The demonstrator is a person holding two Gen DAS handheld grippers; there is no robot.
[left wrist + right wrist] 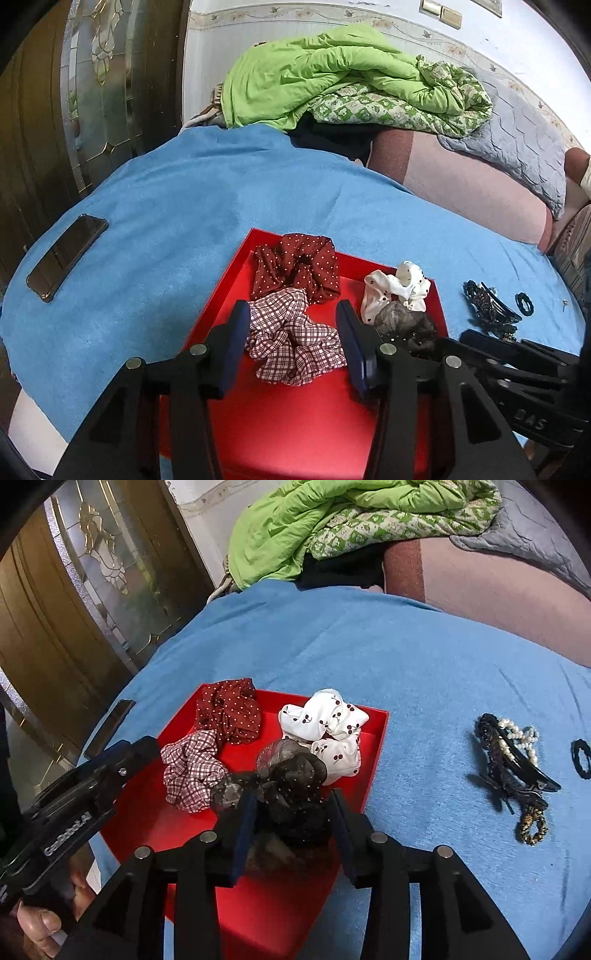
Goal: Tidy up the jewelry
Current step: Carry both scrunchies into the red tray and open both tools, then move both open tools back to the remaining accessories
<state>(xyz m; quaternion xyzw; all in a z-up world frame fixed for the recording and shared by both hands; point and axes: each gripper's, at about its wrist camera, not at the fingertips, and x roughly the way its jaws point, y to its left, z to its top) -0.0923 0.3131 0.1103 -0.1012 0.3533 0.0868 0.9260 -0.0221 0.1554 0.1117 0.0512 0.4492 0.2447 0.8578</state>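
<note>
L gripper jaws apart over red-white check fabric scrunchie; R gripper apart round black sheer scrunchie. Both lie in red tray; lift clear w/o snagging.

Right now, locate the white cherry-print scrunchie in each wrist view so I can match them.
Left wrist view: white cherry-print scrunchie lies right of centre, at the red tray's far right corner.
Right wrist view: it lies just above centre, at the tray's far right side.
Shared landmark: the sheer black scrunchie directly in front of it.
</note>
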